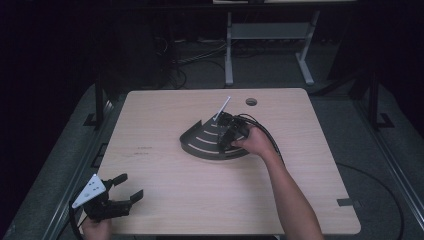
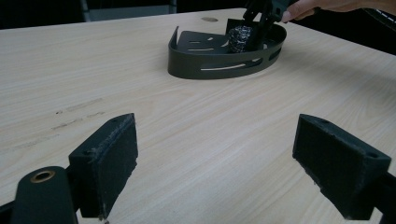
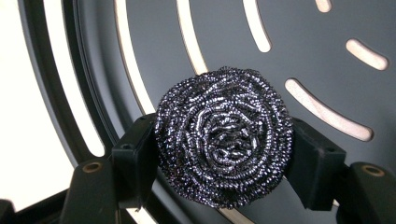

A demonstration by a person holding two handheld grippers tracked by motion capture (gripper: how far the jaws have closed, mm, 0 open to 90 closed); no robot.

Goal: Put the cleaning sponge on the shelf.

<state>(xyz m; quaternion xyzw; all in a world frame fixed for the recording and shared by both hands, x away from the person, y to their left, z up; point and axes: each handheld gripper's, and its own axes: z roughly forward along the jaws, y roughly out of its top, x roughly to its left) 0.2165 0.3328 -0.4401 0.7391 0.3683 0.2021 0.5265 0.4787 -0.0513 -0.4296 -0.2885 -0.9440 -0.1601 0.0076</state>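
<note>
A dark quarter-round slotted tray (image 1: 202,142) lies near the middle of the wooden table. My right gripper (image 1: 231,134) reaches down into it, shut on a round steel-wool scourer (image 3: 224,135) that bulges between both jaws just above the tray's slotted floor (image 3: 299,51). From the left gripper view the scourer (image 2: 239,39) stands inside the tray's curved wall (image 2: 219,67). My left gripper (image 1: 122,189) sits at the table's near left corner, open, with bare wood between its pads (image 2: 109,158).
The table (image 1: 165,195) has a cable hole (image 1: 251,102) at the back. A thin white rod (image 1: 222,109) sticks up behind the tray. Another table's metal legs (image 1: 229,50) stand on the dark floor beyond.
</note>
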